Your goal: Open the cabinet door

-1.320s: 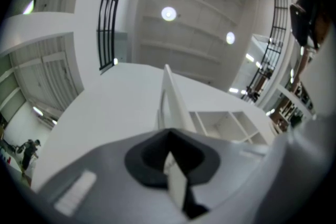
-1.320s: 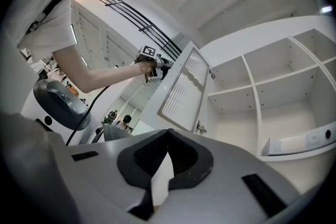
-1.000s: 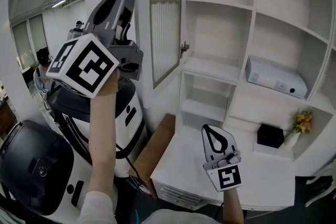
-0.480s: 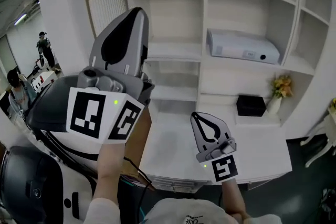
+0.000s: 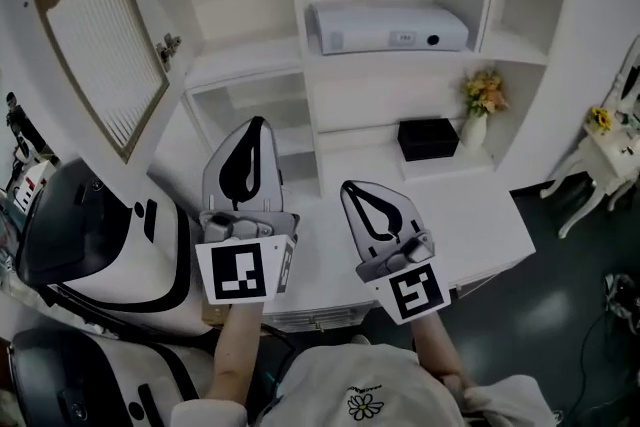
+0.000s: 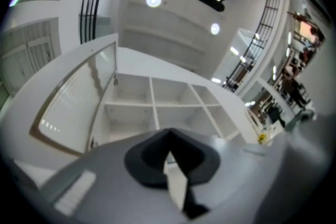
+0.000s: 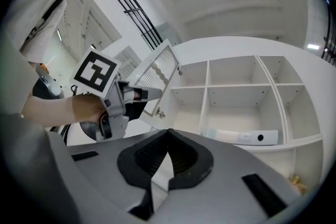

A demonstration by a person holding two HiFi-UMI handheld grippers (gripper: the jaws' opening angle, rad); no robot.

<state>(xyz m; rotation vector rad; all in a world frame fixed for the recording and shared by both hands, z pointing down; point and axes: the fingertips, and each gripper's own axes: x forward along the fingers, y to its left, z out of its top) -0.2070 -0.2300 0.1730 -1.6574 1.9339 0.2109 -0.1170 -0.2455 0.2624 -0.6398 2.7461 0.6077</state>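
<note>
The cabinet door (image 5: 95,35), a white frame with a ribbed pane, stands swung open at the upper left of the white shelf unit (image 5: 292,35). It also shows in the left gripper view as the door (image 6: 79,105) and in the right gripper view as the door (image 7: 155,75). My left gripper (image 5: 256,125) is held low over the white counter (image 5: 480,225), well below and right of the door, shut with nothing in it. Close to its right, my right gripper (image 5: 347,187) is shut and empty too. In their own views the left gripper (image 6: 169,135) and right gripper (image 7: 168,131) point up at the shelves.
A white projector (image 5: 388,25) lies on a middle shelf. A black box (image 5: 427,138) and a vase of flowers (image 5: 480,105) stand at the back of the counter. A large white and black machine (image 5: 100,245) fills the lower left. A small white table (image 5: 610,145) is at the right edge.
My left gripper has dropped from high beside the open door to low over the counter, next to the right gripper. The head view has swung left and down. The door stays open.
</note>
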